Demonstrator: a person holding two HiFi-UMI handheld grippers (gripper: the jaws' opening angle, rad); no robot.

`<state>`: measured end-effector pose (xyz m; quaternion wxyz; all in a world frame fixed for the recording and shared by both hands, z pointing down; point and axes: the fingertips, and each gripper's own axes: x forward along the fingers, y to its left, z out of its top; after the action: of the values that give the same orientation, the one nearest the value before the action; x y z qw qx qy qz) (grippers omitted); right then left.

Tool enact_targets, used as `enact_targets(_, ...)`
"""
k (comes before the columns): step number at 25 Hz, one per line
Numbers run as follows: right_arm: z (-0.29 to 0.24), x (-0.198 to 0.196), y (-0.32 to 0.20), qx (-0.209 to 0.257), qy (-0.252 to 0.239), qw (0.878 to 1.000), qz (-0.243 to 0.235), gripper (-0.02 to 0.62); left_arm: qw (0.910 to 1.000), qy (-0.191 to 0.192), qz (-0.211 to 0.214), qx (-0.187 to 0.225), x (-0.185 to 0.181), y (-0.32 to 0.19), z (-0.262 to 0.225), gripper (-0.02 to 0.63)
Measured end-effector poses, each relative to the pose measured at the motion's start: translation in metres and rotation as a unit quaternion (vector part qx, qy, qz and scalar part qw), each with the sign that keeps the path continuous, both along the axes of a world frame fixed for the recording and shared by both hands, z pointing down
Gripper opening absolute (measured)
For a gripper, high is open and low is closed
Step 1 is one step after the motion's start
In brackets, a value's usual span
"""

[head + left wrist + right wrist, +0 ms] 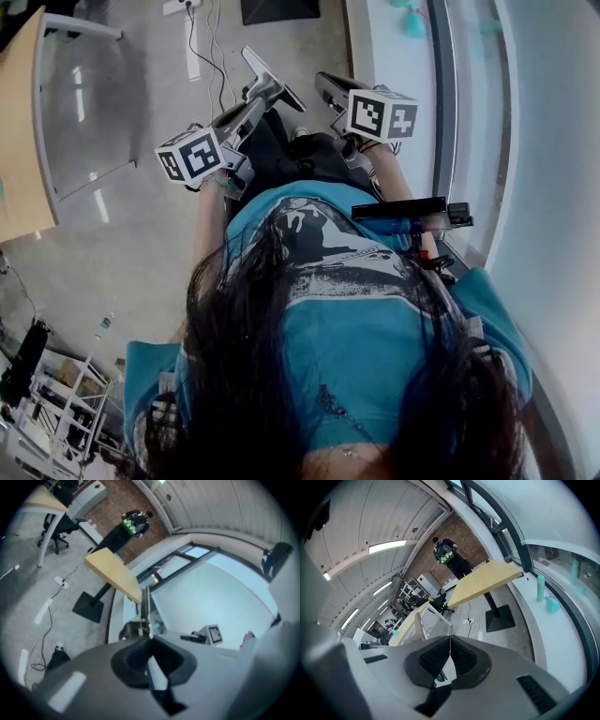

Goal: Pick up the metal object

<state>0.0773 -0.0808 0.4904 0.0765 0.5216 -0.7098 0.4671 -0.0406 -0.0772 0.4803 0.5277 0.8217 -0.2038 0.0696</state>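
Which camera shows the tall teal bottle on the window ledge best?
Right gripper view: the tall teal bottle stands upright, unobstructed. Head view shows only teal blurs at its top; left gripper view, nothing certain.

A pale wooden table [487, 581] stands on a black square base [500, 617] on the grey floor [520, 634]; a white power strip [469, 620] with cables lies just beside that base; a teal bottle [540, 588] stands upright on the white window ledge [558, 639]; a person in dark clothes [450, 557] stands by the brick wall [466, 536].
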Motion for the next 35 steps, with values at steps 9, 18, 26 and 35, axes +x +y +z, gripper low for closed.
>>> enact_targets(9, 0.004, -0.021, 0.008, 0.021, 0.003, 0.998, -0.06, 0.013, 0.9979, -0.014, -0.061, 0.013, -0.028, 0.008, 0.0, 0.006)
enact_targets(18, 0.004, -0.018, 0.007, 0.033, 0.012, 0.997, -0.069, 0.014, 0.9966, -0.008, -0.081, 0.014, -0.034, 0.006, 0.001, 0.006)
enact_targets(26, 0.009, -0.014, 0.011, 0.027, 0.007, 0.998, -0.052, 0.014, 0.9978, -0.016, -0.064, 0.008, -0.028, 0.004, 0.001, 0.006)
enact_targets(35, 0.008, -0.01, 0.011, 0.016, 0.008, 0.999, -0.043, 0.014, 0.9985, -0.015, -0.053, 0.002, -0.023, 0.003, -0.002, 0.006)
